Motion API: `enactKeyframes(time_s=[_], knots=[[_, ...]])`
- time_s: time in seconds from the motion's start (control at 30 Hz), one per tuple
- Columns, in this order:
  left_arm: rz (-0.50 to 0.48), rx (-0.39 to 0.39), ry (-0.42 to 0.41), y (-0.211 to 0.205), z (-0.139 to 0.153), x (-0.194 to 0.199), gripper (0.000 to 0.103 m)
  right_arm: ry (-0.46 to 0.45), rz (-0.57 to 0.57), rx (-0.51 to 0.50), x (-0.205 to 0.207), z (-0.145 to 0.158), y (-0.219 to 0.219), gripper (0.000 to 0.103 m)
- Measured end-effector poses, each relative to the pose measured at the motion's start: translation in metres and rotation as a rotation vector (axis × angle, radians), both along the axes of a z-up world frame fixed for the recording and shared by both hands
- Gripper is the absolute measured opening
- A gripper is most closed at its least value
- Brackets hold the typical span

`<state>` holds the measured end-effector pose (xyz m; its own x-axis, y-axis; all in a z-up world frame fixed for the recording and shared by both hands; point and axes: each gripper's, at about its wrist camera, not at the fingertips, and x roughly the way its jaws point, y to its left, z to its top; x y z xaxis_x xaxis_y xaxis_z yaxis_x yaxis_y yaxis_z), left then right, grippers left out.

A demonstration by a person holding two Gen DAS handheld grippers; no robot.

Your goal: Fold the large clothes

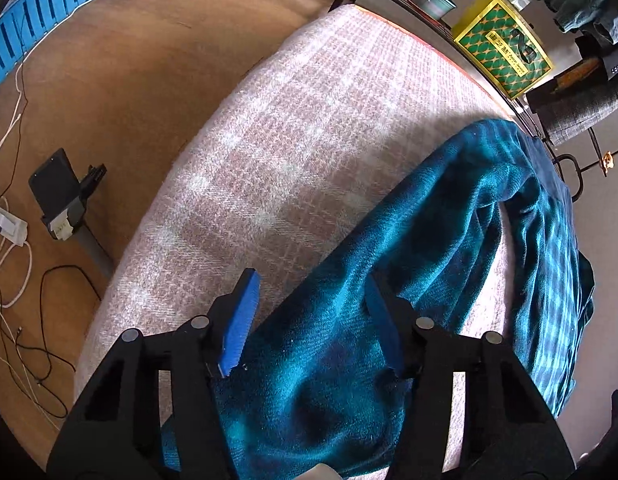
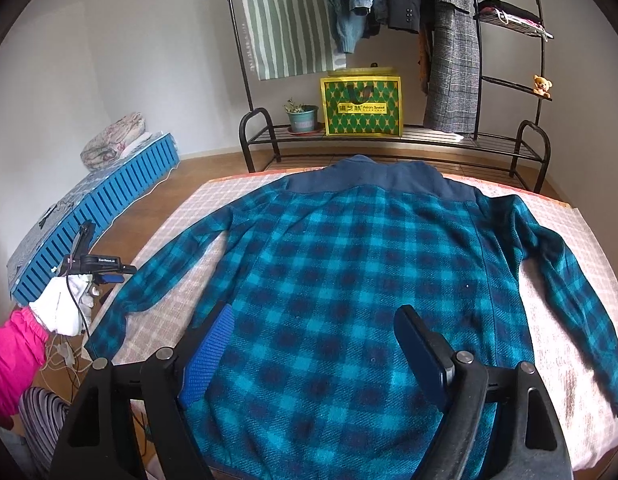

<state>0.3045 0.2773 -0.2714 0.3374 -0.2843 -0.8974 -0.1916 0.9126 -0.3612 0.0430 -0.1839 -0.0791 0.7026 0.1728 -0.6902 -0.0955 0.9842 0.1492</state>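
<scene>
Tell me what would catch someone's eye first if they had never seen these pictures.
The teal and navy plaid shirt dominates, spread back up with both sleeves out across a pink checked cover. The left tool hangs open over the left sleeve near its cuff, while the right tool stands open above the shirt's lower back. Behind the shirt, a bright green and yellow bag sits on a black clothes rack.

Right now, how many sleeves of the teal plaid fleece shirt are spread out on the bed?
2. The left sleeve angles out toward the bed's left edge; the right sleeve runs down the right side. Both lie flat and unfolded on the pink checked blanket.
</scene>
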Motion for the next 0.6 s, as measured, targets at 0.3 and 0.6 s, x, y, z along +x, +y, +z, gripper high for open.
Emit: enactKeyframes(time_s=[0.3,0.6], knots=[[-0.015,0.018,-0.025,-0.009,-0.007,0.001,0.007,0.009,0.024,-0.015,0.006,-0.003,0.009,0.085],[-0.044,-0.012,-0.179,-0.035,0.042,-0.011,0.002,0.054,0.045,0.017,0.009,-0.013,0.005,0.082]])
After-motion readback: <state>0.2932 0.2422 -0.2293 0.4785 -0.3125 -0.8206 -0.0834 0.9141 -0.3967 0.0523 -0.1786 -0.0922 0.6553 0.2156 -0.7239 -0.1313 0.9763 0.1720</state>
